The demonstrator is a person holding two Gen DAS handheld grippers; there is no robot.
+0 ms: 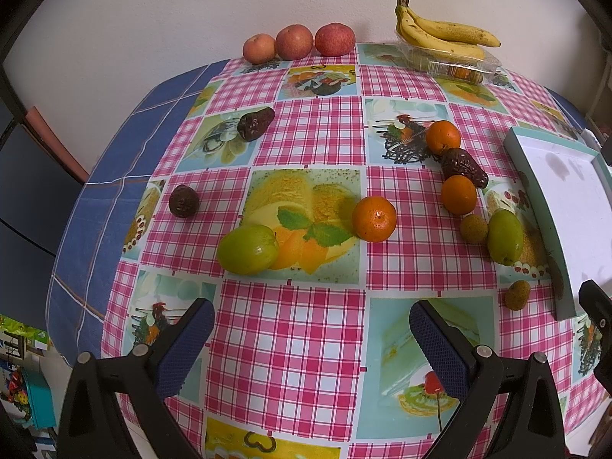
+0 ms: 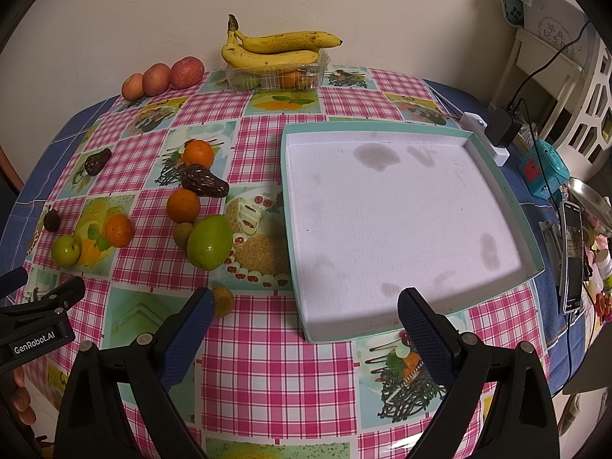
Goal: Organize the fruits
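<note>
Loose fruit lies on the checked tablecloth: three oranges, two green fruits, dark avocados and two small brown fruits. An empty white tray with a teal rim lies to the right; it also shows in the left wrist view. My left gripper is open and empty above the near table. My right gripper is open and empty at the tray's near edge.
Three apples and bananas on a clear plastic box stand at the back by the wall. A phone, a charger, a teal toy and a white chair are to the right of the tray.
</note>
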